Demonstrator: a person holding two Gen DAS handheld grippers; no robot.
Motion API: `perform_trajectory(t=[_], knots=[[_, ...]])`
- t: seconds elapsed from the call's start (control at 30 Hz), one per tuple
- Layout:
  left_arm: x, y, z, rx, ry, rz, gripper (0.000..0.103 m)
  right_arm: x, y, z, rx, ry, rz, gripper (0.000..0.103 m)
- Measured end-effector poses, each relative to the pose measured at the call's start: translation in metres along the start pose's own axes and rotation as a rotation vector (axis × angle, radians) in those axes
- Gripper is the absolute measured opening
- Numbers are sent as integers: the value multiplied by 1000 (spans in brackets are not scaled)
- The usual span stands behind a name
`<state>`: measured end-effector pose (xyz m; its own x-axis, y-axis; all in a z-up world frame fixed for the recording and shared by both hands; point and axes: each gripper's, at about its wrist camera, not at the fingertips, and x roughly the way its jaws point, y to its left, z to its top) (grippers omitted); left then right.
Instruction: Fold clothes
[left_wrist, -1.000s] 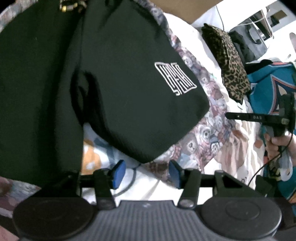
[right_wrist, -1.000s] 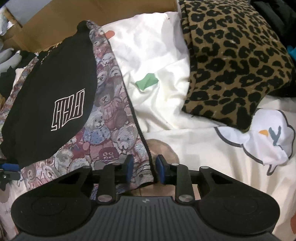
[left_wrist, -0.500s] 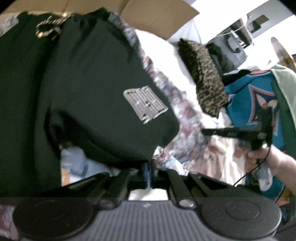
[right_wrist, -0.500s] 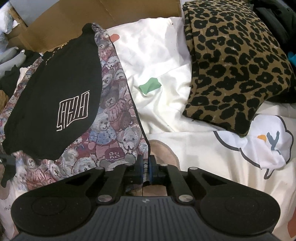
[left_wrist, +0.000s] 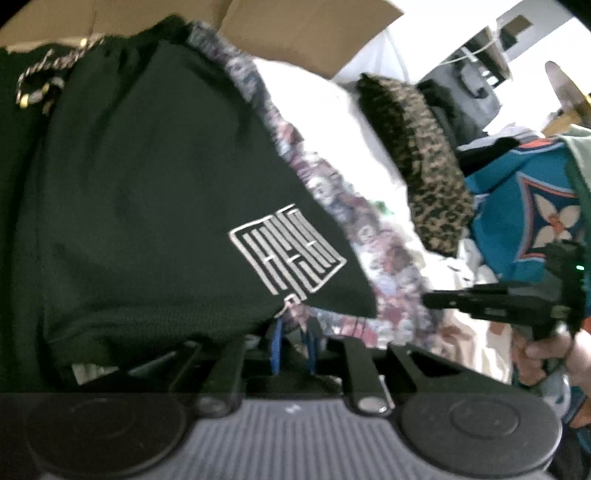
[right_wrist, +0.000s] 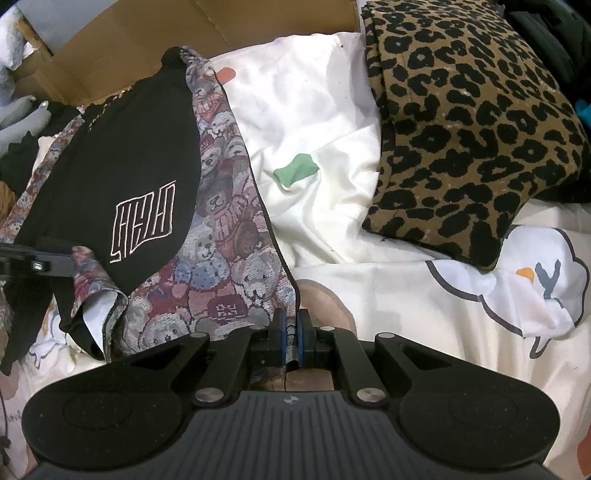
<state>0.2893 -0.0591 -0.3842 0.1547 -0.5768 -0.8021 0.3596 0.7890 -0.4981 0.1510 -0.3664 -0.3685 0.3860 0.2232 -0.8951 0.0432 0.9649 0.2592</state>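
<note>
**Pinching Two Near Corners of a Teddy-Bear Garment on the Bed**

Left wrist view: clamping the left gripper (left_wrist: 293, 345) on the near hem, blue pads nearly together with cloth between, under the edge of the black garment (left_wrist: 155, 206) with its white logo; gripping the teddy-bear garment (left_wrist: 388, 280), the black one or both — cannot tell. Blurring from motion. Holding the right gripper (left_wrist: 491, 304) off to the right.

Right wrist view: pressing the right gripper (right_wrist: 291, 338) shut on the near right corner of the teddy-bear garment (right_wrist: 221, 266), spread on the white sheet (right_wrist: 306, 122) beside the leopard cushion (right_wrist: 469, 140).

Best done by lifting both corners level and together, keeping the hem taut, carrying it away toward the far edge.

Against a second ago: both pairs of jaws standing apart then, now closed on cloth; left corner rising off the sheet.
</note>
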Motion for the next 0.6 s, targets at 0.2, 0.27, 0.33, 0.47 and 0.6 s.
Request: perform_trajectory(t=[0.2, 0.27, 0.33, 0.47, 0.6], knots=[[-25, -8, 10, 32, -54, -4, 28, 2, -1, -2, 1, -2, 4, 4], [-33, -12, 6, 42, -48, 12, 34, 2, -1, -1, 7, -2, 4, 4], [-38, -19, -1, 68, -32, 26, 38, 3, -2, -1, 14, -4, 3, 4], [-39, -29, -20, 102, 7, 33, 51, 2, 0, -2, 13, -4, -2, 4], [-23, -32, -29, 89, 40, 68, 51, 2, 0, -1, 19, -4, -4, 4]])
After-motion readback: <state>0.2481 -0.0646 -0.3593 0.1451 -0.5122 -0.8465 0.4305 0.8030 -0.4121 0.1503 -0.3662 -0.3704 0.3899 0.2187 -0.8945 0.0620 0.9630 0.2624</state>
